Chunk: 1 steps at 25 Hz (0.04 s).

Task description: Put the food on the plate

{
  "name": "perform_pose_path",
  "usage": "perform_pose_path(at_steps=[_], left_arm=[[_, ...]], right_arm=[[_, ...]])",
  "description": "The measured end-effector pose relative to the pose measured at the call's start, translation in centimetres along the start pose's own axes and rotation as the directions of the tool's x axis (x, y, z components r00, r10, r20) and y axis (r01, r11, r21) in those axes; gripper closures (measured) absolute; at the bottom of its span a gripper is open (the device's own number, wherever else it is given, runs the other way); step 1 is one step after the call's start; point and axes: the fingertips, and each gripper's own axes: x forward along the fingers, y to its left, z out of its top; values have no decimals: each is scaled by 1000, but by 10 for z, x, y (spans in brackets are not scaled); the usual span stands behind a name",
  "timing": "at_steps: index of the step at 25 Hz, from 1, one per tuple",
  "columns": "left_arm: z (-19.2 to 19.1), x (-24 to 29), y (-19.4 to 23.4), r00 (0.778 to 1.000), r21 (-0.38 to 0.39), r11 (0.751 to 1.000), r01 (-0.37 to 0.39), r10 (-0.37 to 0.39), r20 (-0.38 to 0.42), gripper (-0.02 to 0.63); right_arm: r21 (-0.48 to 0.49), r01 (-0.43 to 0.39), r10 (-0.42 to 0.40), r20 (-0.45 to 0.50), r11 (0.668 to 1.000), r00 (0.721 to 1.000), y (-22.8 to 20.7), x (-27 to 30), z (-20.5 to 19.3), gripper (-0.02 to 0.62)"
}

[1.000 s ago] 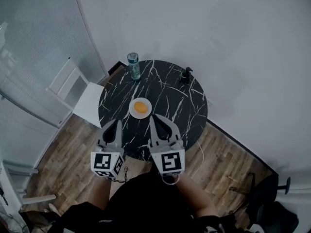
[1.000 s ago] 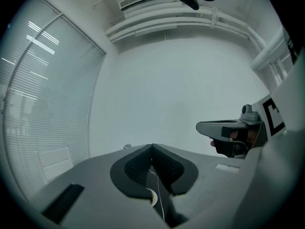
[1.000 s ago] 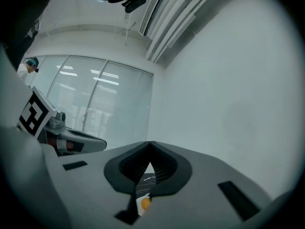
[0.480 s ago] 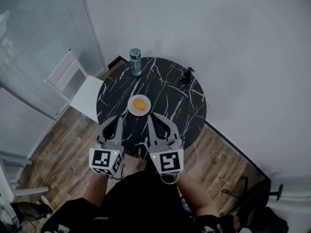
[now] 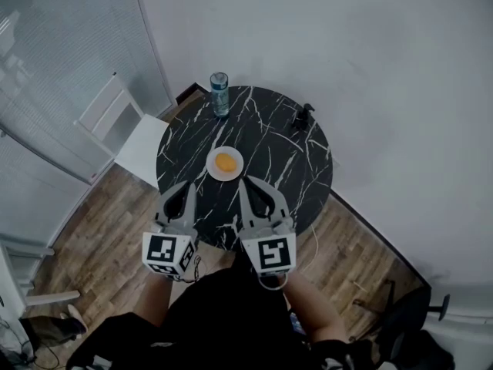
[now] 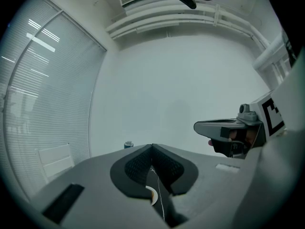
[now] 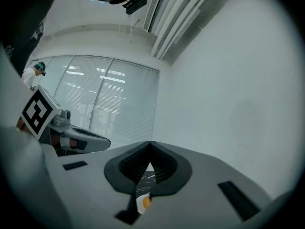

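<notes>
Pale wood-plank flooring (image 5: 100,245) and plain white walls surround a round black marble counter with white veins (image 5: 285,156), seen from steeply above. Near the counter's middle sits a small round white plate (image 5: 234,173), and a round orange piece of food (image 5: 225,161) already lies at its centre. Toward the far edge of the counter a clear plastic bottle with a blue-green label (image 5: 219,93) stands upright. At the far right edge is a small black object (image 5: 303,117), too small to identify. Both are well apart from the plate. A white chair (image 5: 127,139) stands against the counter's left side, beside a wall of slatted blinds (image 5: 54,75). The person holds both tools level at the near edge of the counter, side by side and pointing toward the plate. The left hand-held gripper (image 5: 186,186) is closed, its dark ribbed pads meeting at the tips with nothing between them. A sliver of the plate's rim shows through the narrow slit below the tips. The right hand-held gripper (image 5: 243,183) is likewise fully closed and empty, and the orange food peeks through its slit. Neither touches the plate, which lies just beyond and between their tips. Each carries a white cube with black square markers at its rear, close to the person's dark clothing (image 5: 223,314).
</notes>
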Motion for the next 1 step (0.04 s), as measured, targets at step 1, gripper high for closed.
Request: perform_pose_path(at_steps=[1], left_arm=[[0, 2, 1, 1000, 1, 1000, -1, 1, 0, 607]], right_arm=[[0, 0, 0, -1, 1000, 1000, -1, 1, -1, 600]])
